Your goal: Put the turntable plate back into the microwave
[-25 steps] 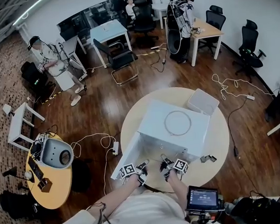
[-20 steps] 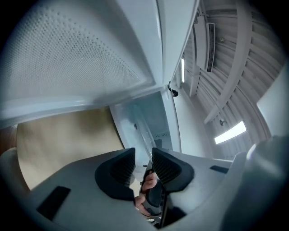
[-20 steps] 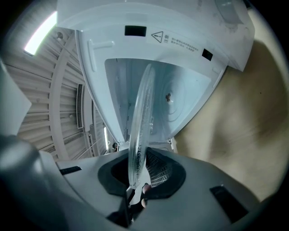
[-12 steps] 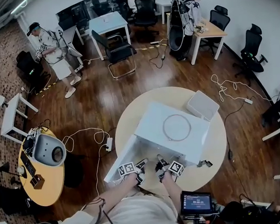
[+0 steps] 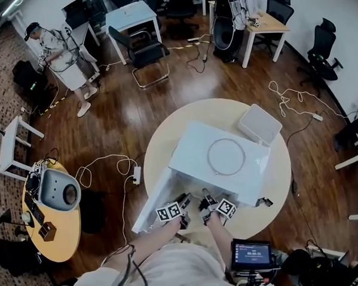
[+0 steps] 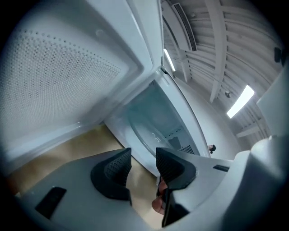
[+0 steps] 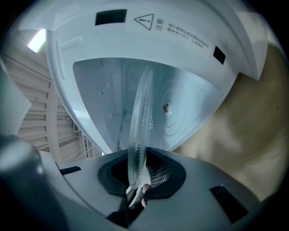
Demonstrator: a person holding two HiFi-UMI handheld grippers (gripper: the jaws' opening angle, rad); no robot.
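While the microwave (image 5: 219, 161) stands on the round worktop (image 5: 277, 182) with its door (image 5: 155, 197) swung out to your left, you hold both claws at its open front. The door's perforated inner face fills the left of the left gripper view and lies close beside the left claw (image 6: 143, 158). That claw has just been opening. Its jaws stand wide, with only bare worktop showing between them. Your right claw (image 7: 137, 169) is clamped narrow on the rim of the clear glass turntable plate (image 7: 141, 117), which stands edge-on to that camera, directly before the cavity. The cavity floor shows moulded circles and a small hub (image 7: 166, 107) at centre. On the microwave's roof lies a thin ring (image 5: 226, 156). A white box (image 5: 259, 124) sits on the worktop just behind the microwave's rear corner. A small dark item (image 5: 264, 202) lies near its front right corner. A lit screen (image 5: 252, 253) sits off the worktop by your right arm.
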